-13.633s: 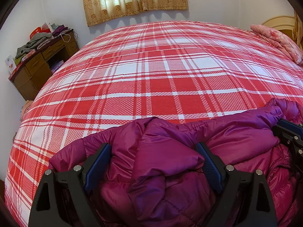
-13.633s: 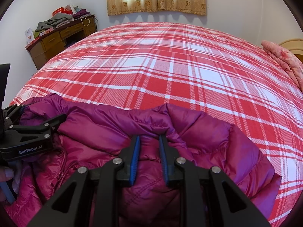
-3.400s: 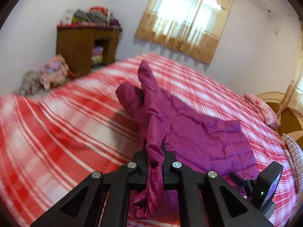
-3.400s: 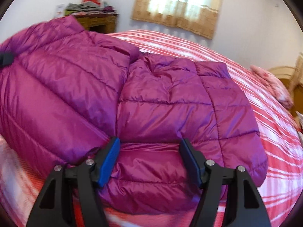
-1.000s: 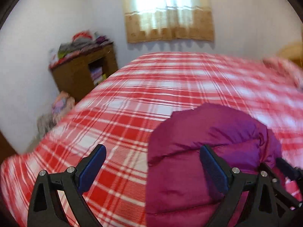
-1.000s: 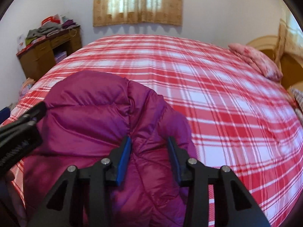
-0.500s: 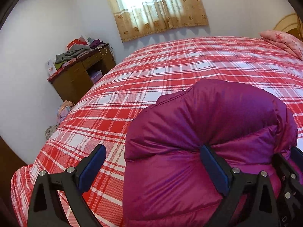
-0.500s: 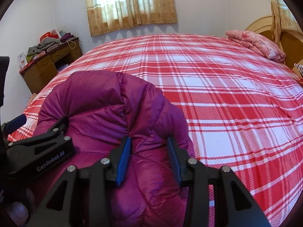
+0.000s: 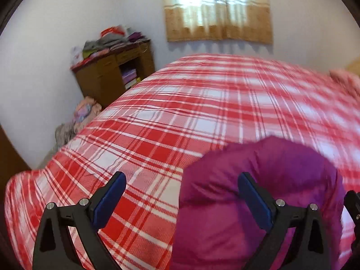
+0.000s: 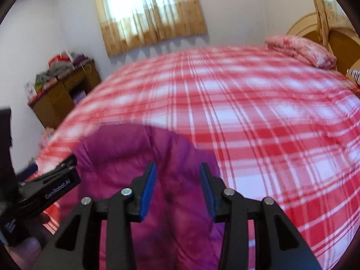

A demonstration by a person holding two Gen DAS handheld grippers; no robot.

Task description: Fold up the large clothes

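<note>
A magenta puffer jacket (image 9: 265, 193) lies bunched in a folded bundle at the near edge of the red plaid bed (image 9: 202, 103). My left gripper (image 9: 180, 193) is wide open; its right finger rests against the bundle's left side, its left finger is over the bedspread. In the right wrist view the jacket (image 10: 135, 157) fills the lower left. My right gripper (image 10: 177, 186) is partly open, its blue pads astride a ridge of the jacket without pinching it. The left gripper's body (image 10: 49, 191) shows at the left edge there.
A wooden dresser (image 9: 112, 76) piled with clothes stands at the far left by the wall, with a heap of clothes (image 9: 83, 114) on the floor beside it. A pink pillow (image 10: 299, 49) and a headboard (image 10: 337, 40) are at the far right. A curtained window (image 9: 216, 9) is behind the bed.
Both grippers have drawn back and up from the bundle, with motion blur. The left gripper has shifted left off the jacket. The right gripper's jaws have opened wider.
</note>
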